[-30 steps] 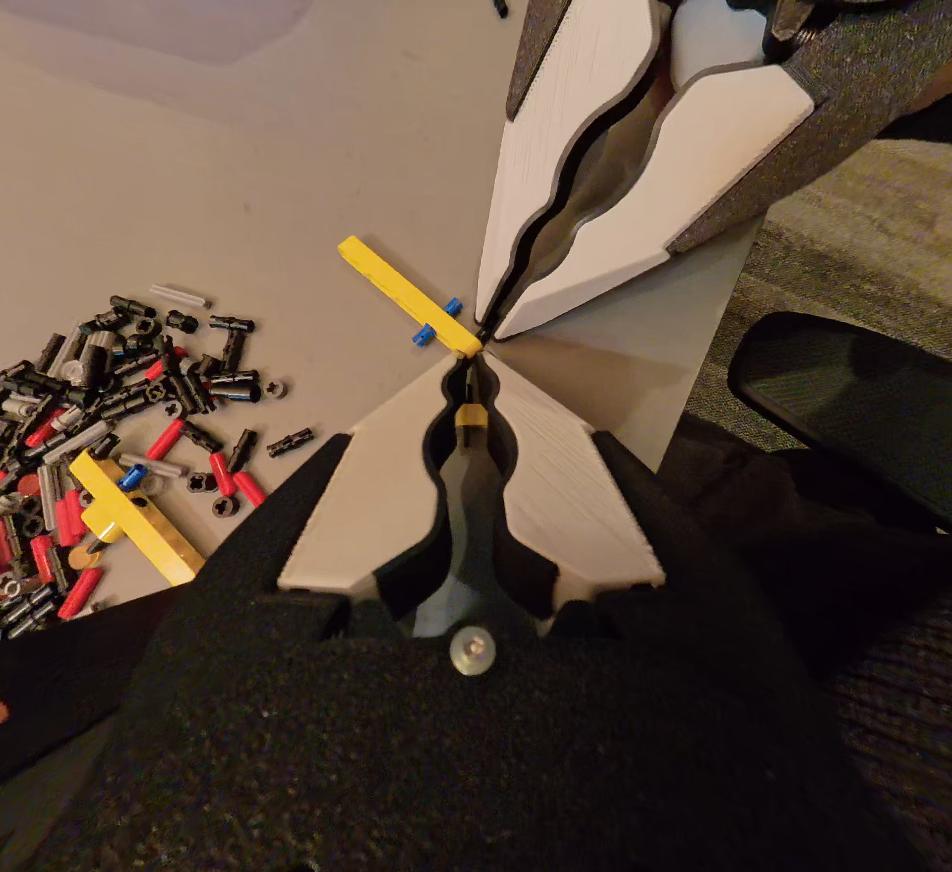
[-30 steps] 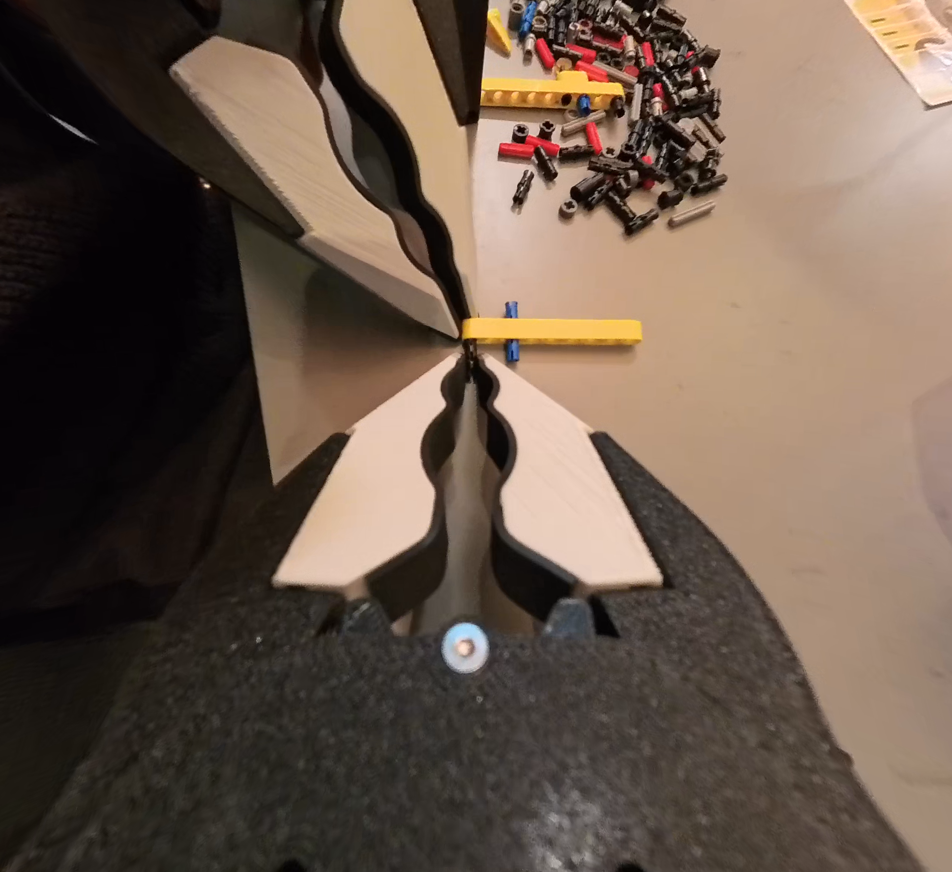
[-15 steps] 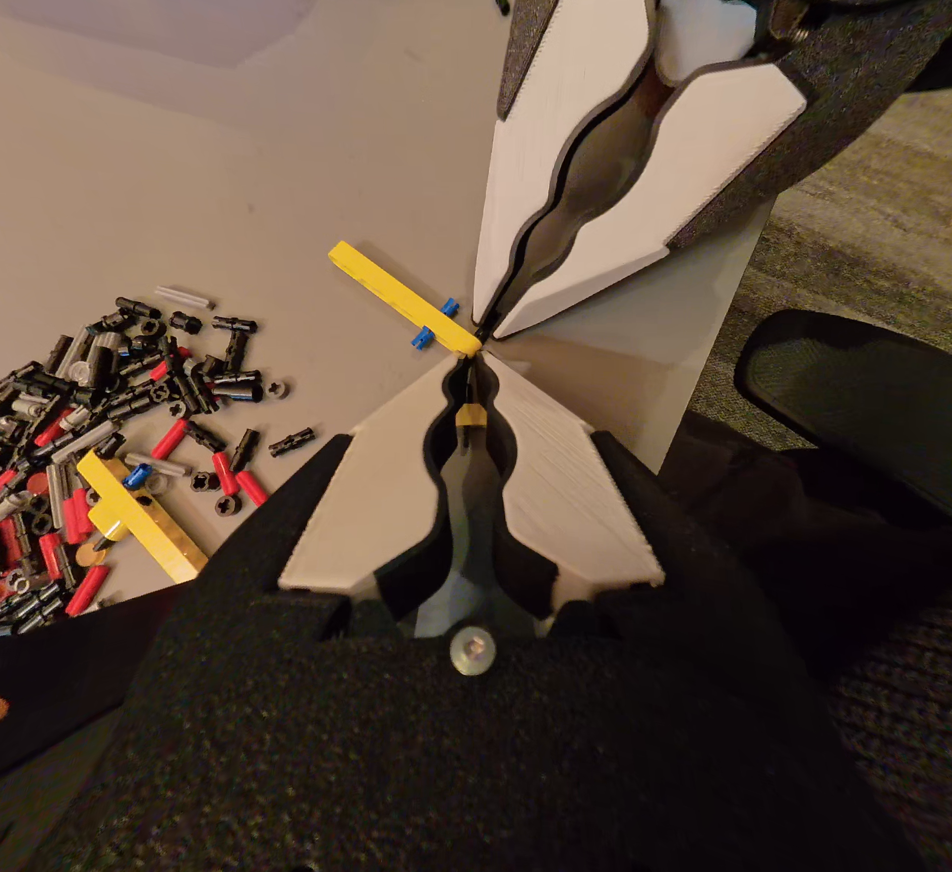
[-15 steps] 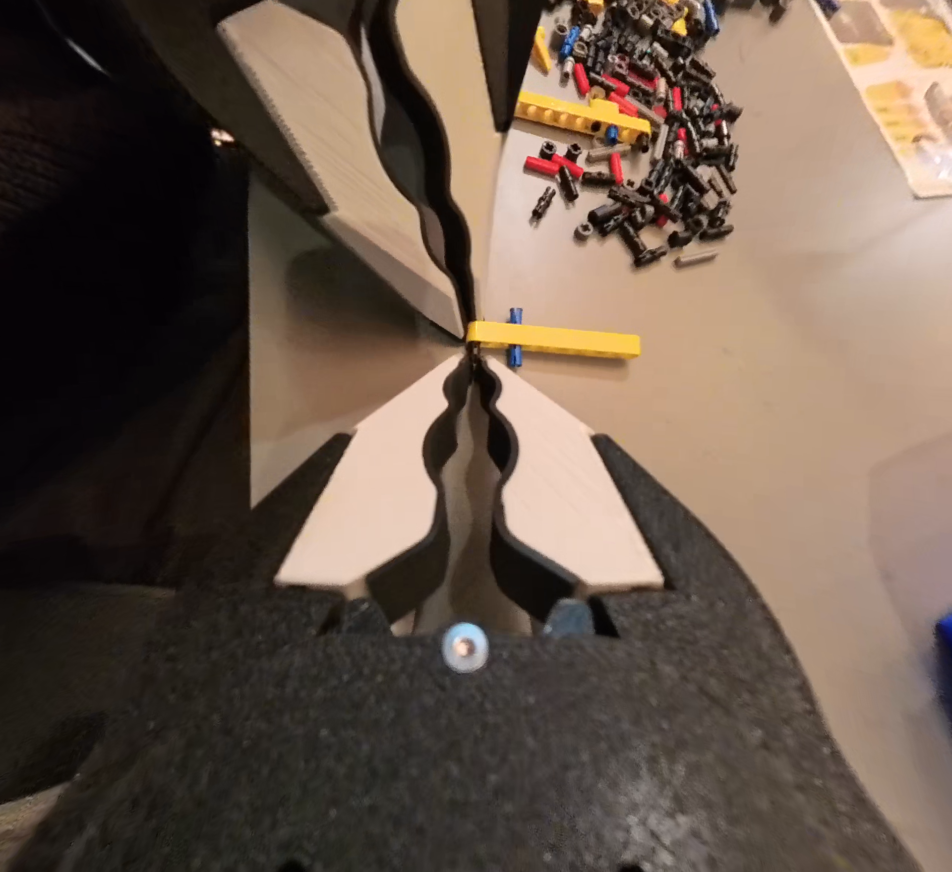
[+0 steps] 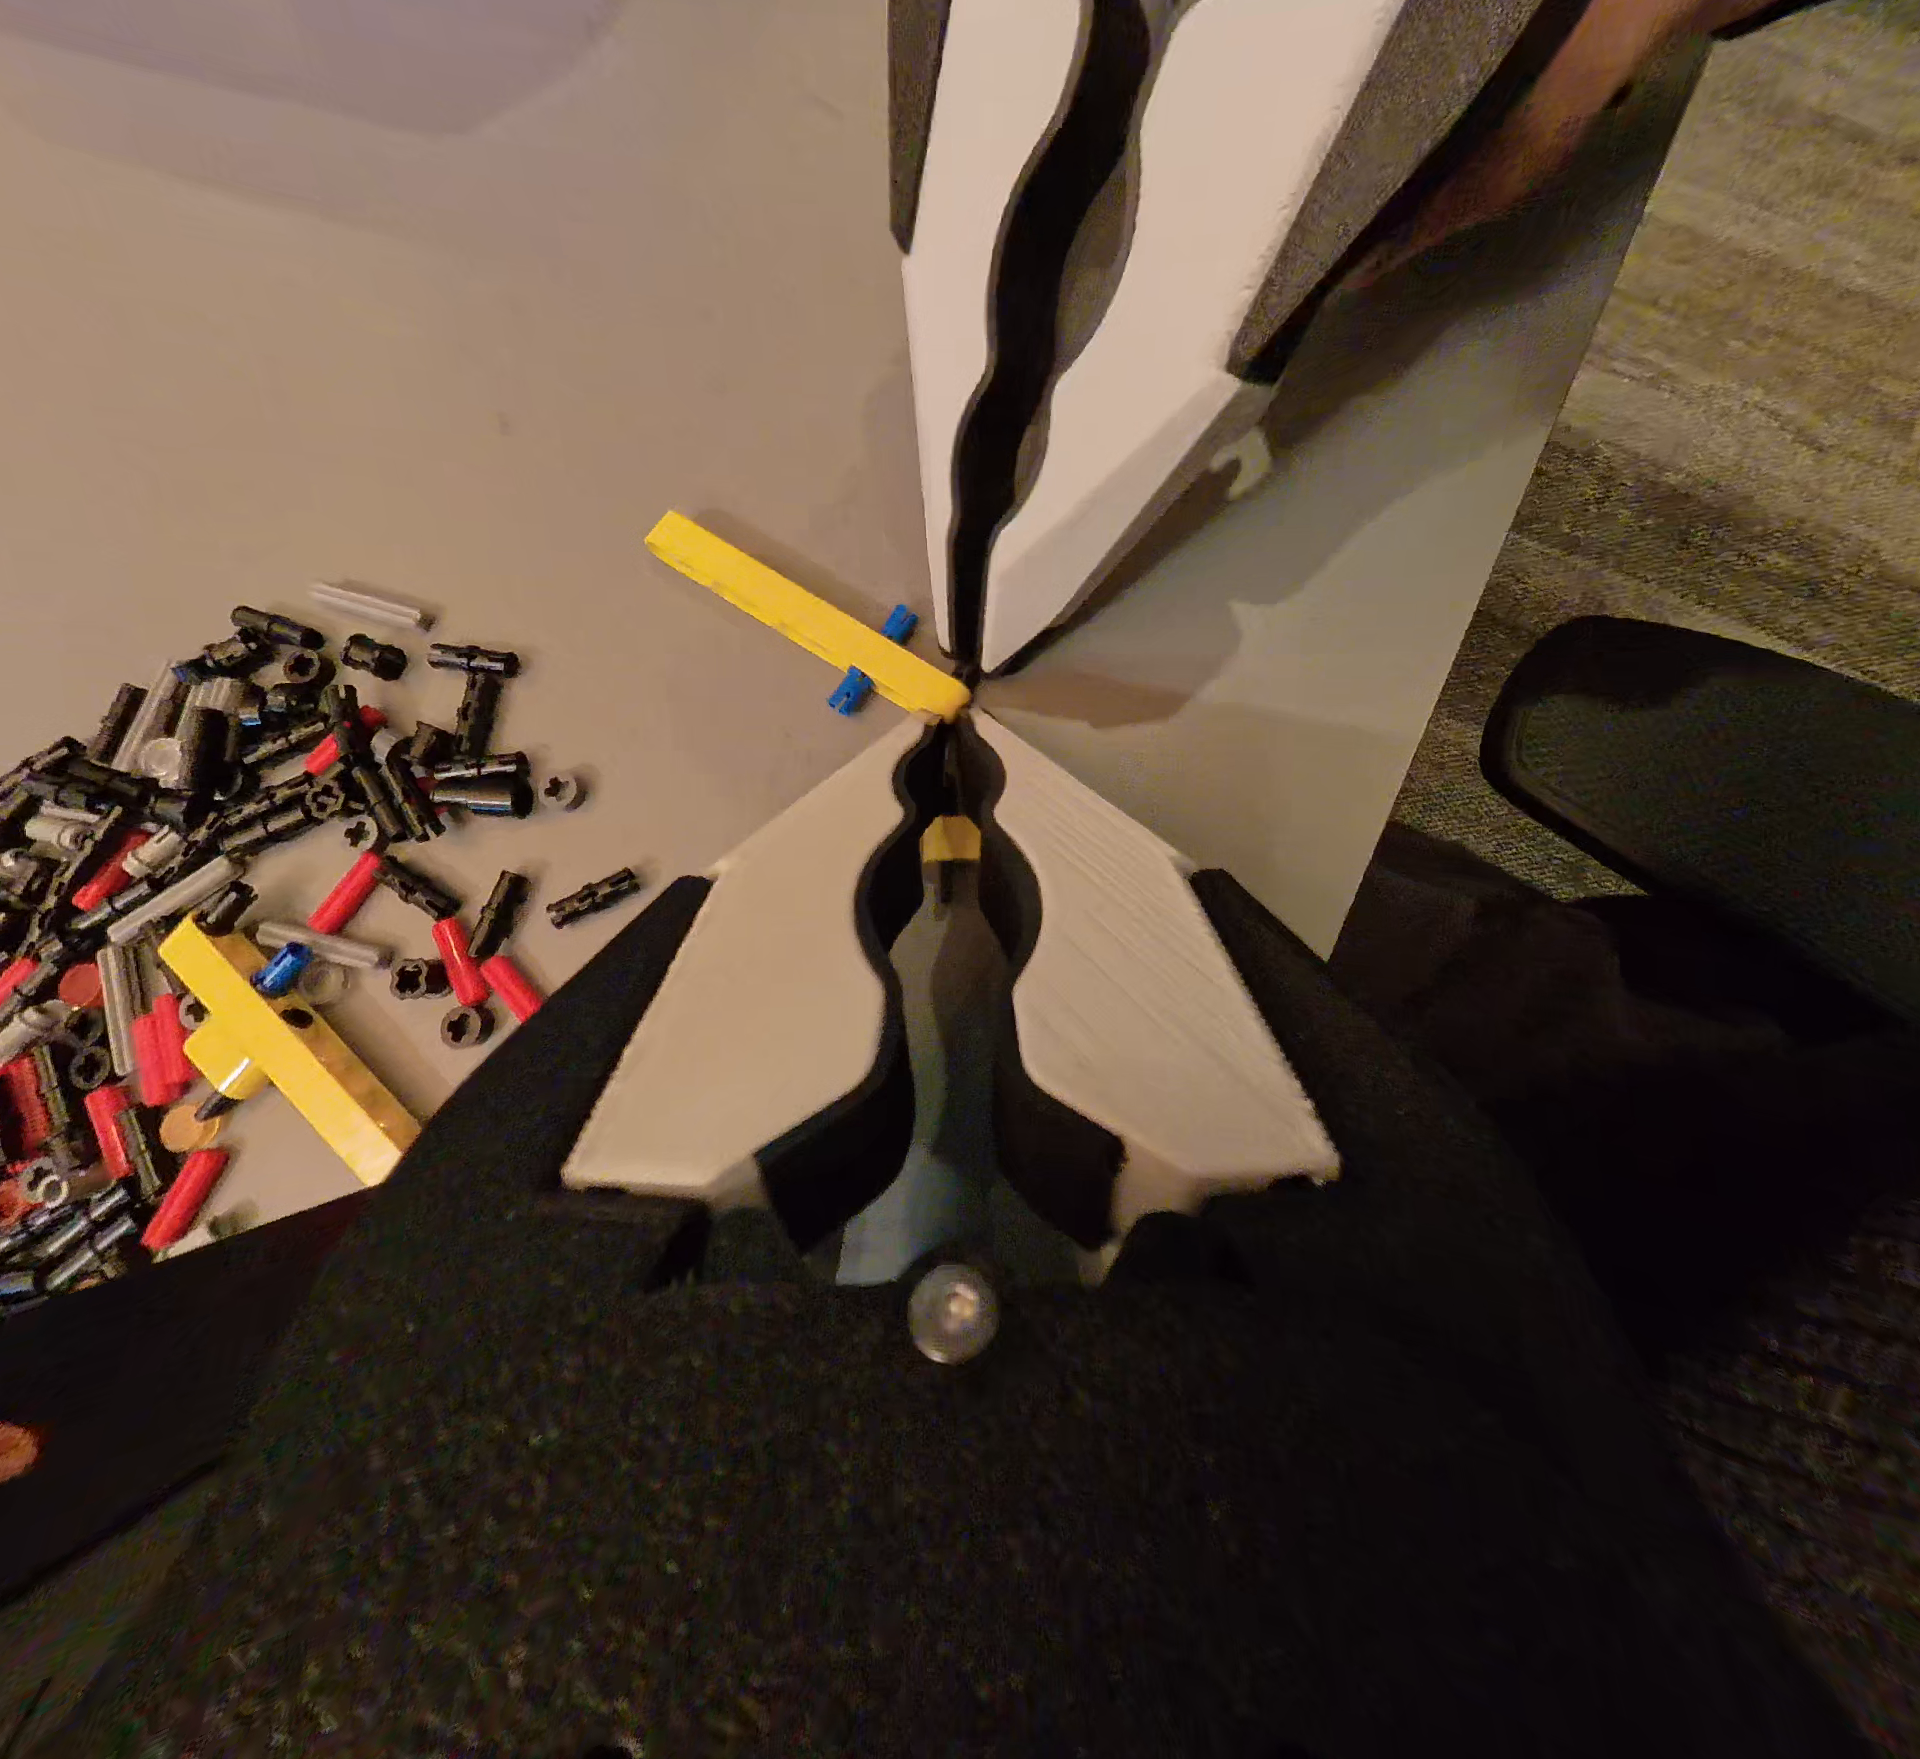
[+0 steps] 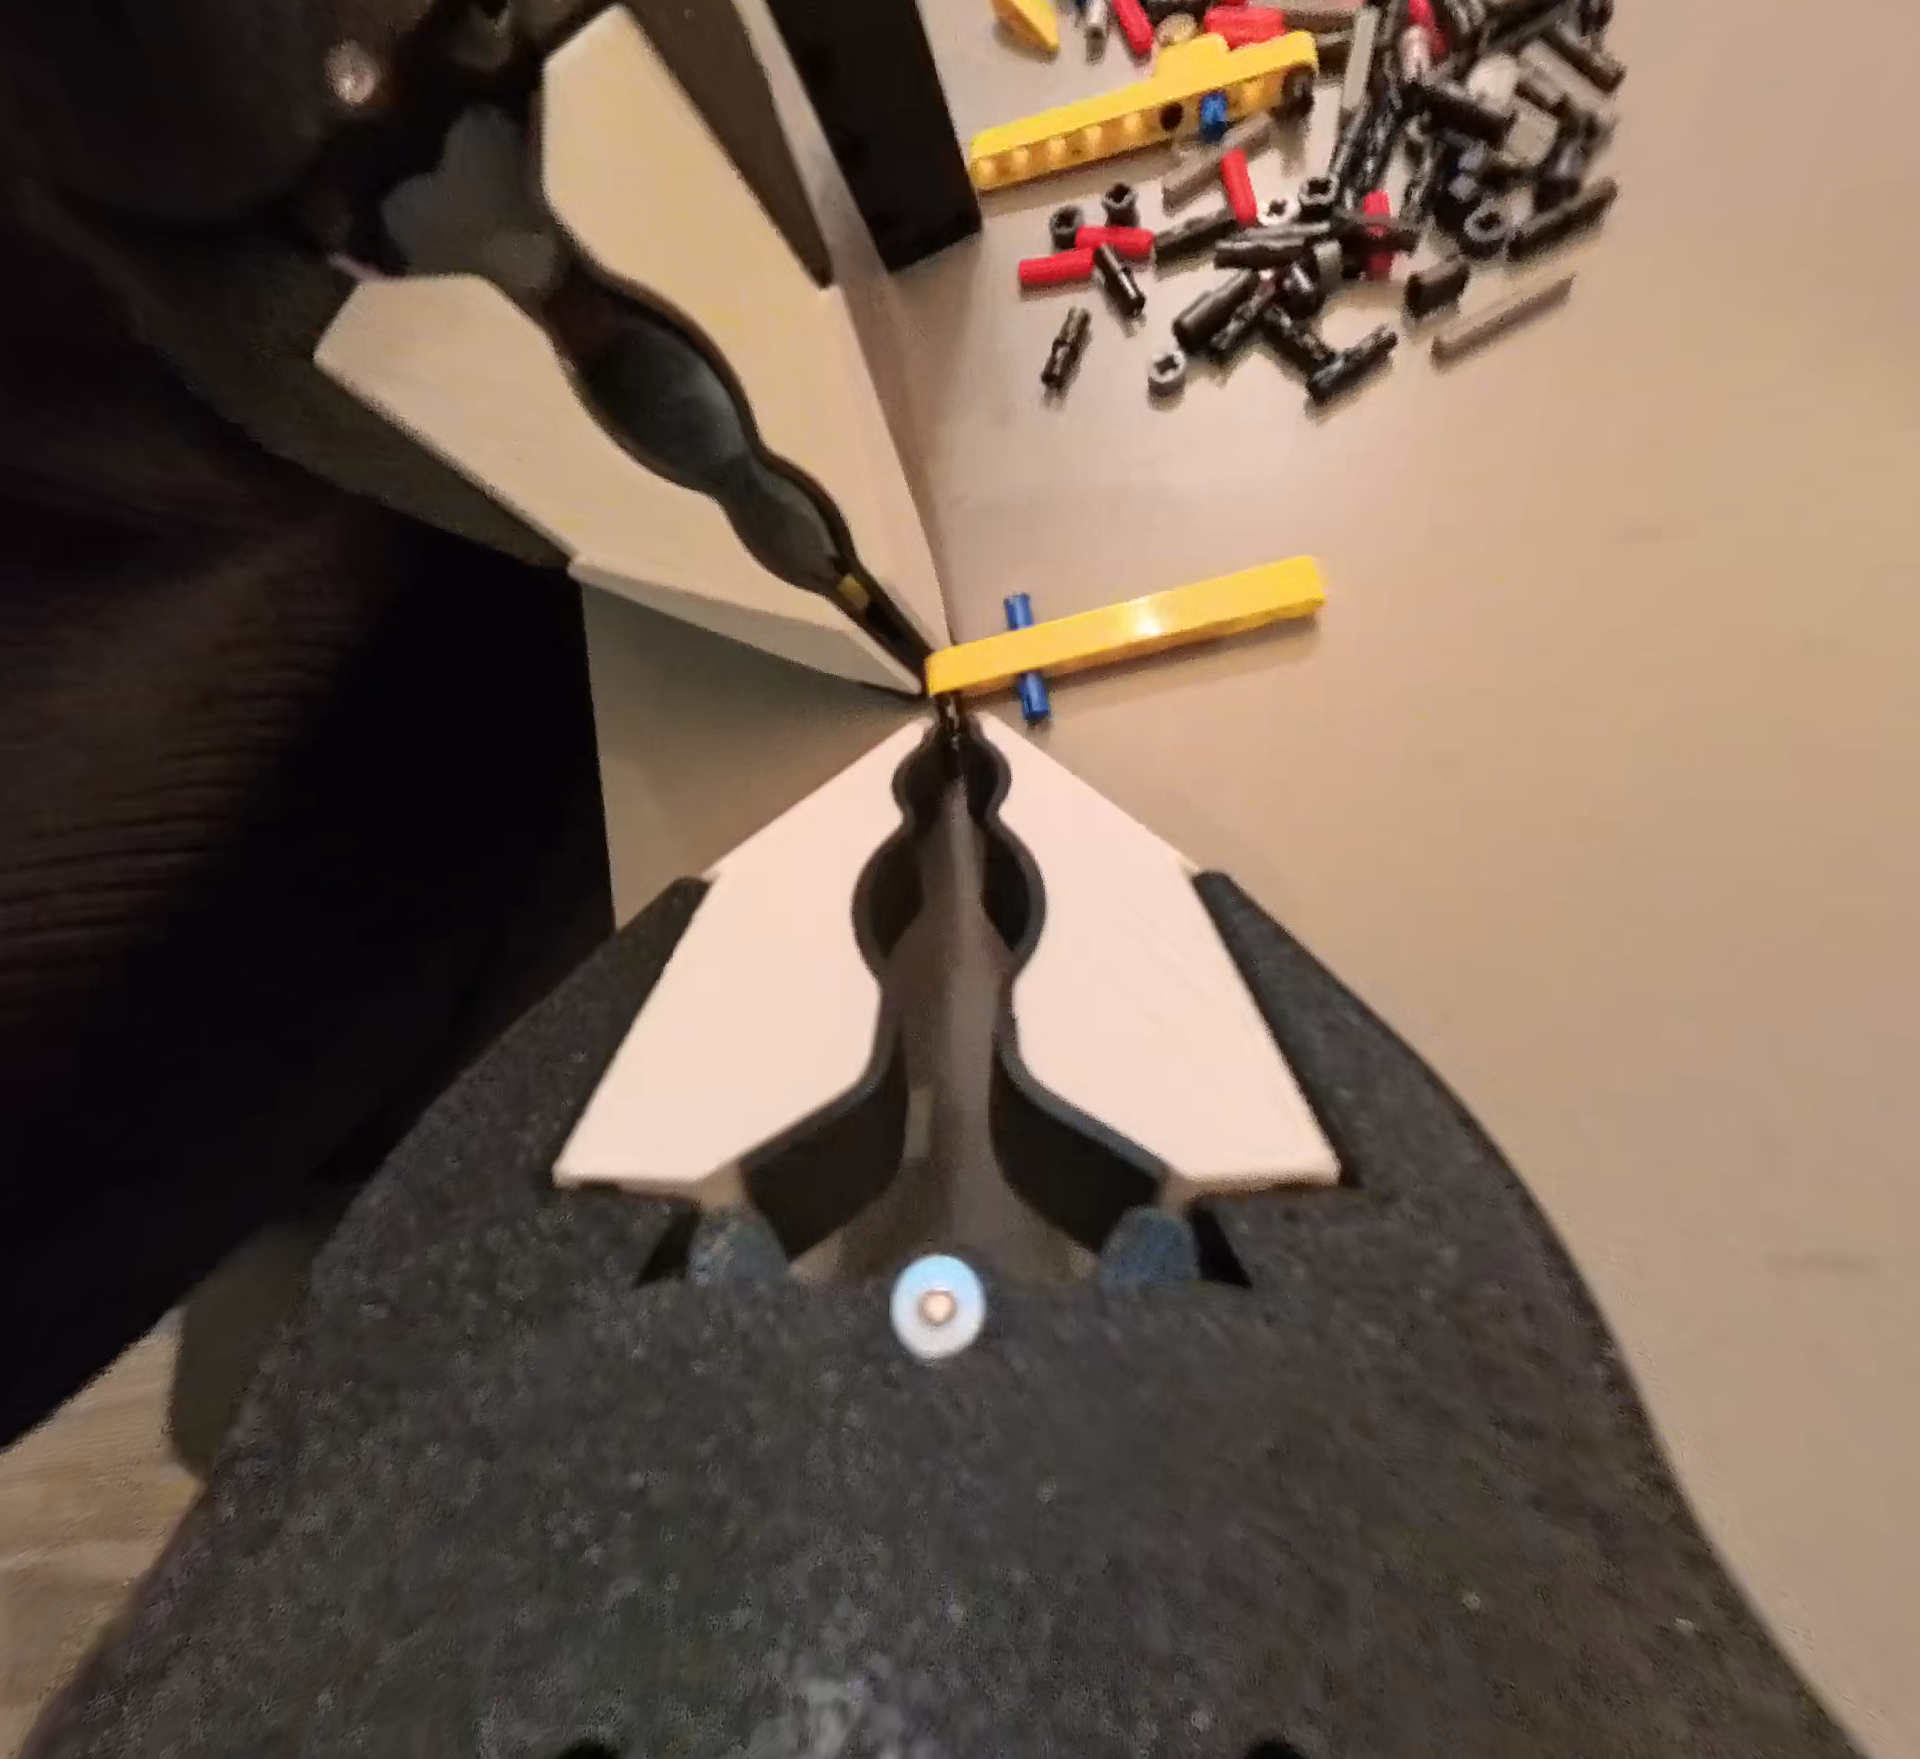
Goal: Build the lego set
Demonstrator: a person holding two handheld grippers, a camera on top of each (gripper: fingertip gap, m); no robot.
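Currently | my left tool [image 5: 948, 735] is pinching the yellow beam [image 5: 800, 623] end | my right tool [image 6: 951, 730] is gripping a black pin there | blue pin [image 6: 1027, 660] crossing beam above desk [image 6: 1455, 774].

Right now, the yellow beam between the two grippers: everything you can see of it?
The yellow beam is a long, thin, glossy plastic bar, held level above the grey table. A blue pin crosses it near the gripped end. The left gripper is shut on that end; the right gripper meets the same end, shut on a small dark piece there.
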